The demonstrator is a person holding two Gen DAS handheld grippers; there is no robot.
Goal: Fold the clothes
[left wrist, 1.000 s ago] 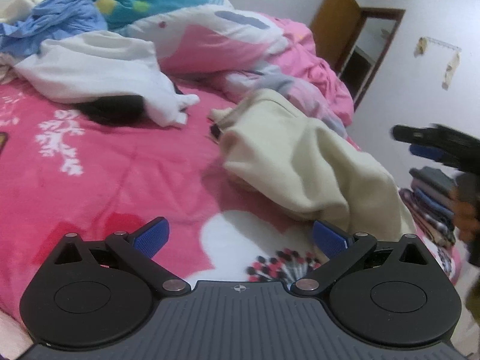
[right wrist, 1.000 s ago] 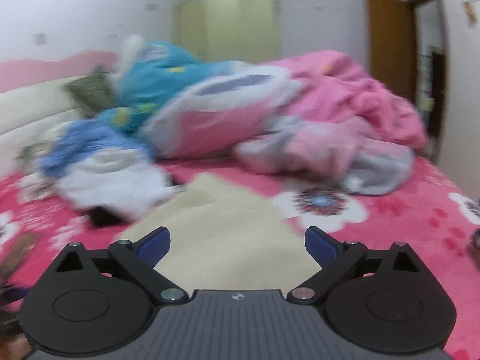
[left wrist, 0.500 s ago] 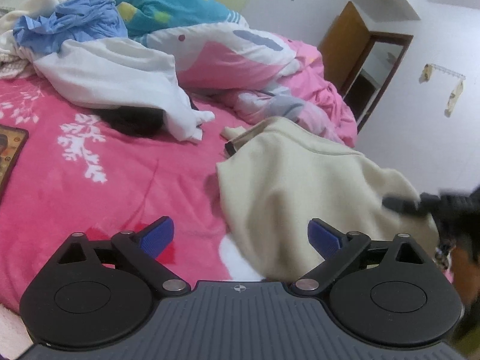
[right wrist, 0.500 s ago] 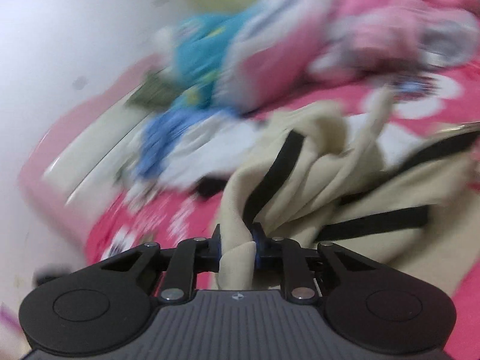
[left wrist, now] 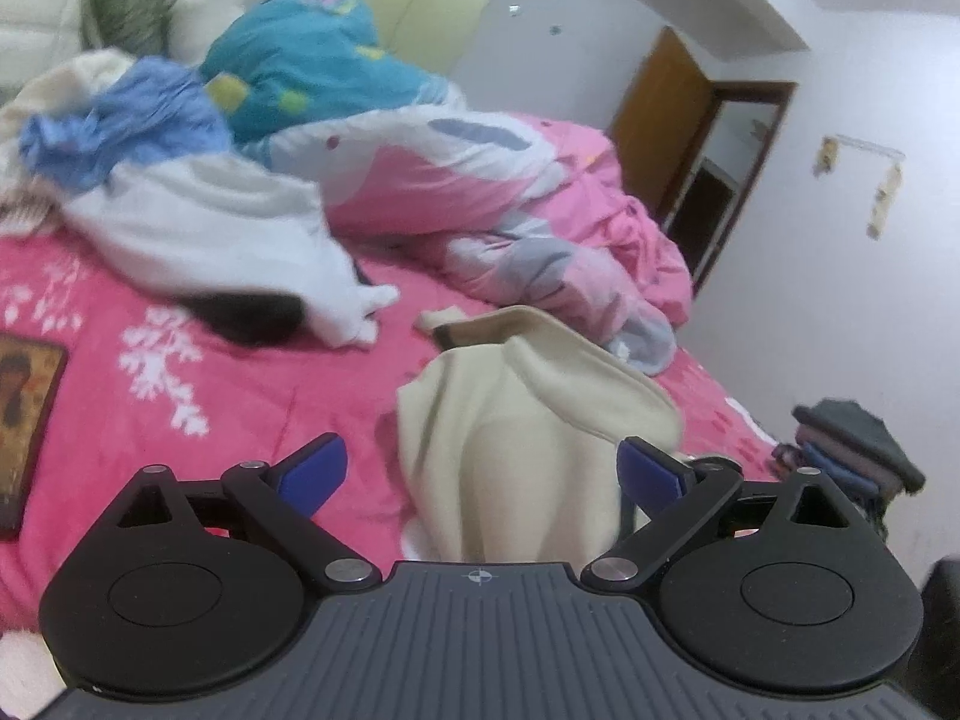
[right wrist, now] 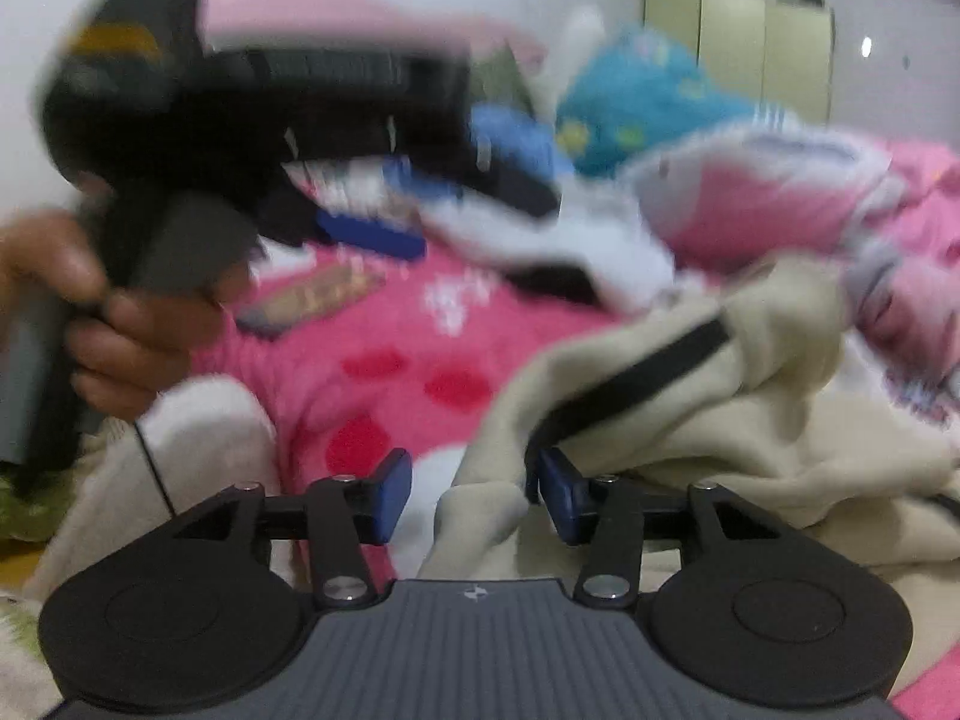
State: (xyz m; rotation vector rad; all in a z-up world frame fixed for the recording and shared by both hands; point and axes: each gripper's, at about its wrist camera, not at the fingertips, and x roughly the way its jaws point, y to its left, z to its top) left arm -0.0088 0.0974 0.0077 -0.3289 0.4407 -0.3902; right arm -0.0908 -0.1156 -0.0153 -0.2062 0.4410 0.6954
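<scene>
Both claws stand spread: left [left wrist: 480,474] frames the cream garment [left wrist: 528,420] at lower centre, right [right wrist: 474,495] has a fold loose between its pads. Garment lies rumpled on the bed [left wrist: 210,372], so folding remains.

The left hand-held gripper [left wrist: 480,468] is held level with its blue pads spread wide. The right hand-held gripper [right wrist: 474,495] has its pads partly parted. On the left of the right wrist view, a blurred hand [right wrist: 114,324] grips the left tool's handle.
</scene>
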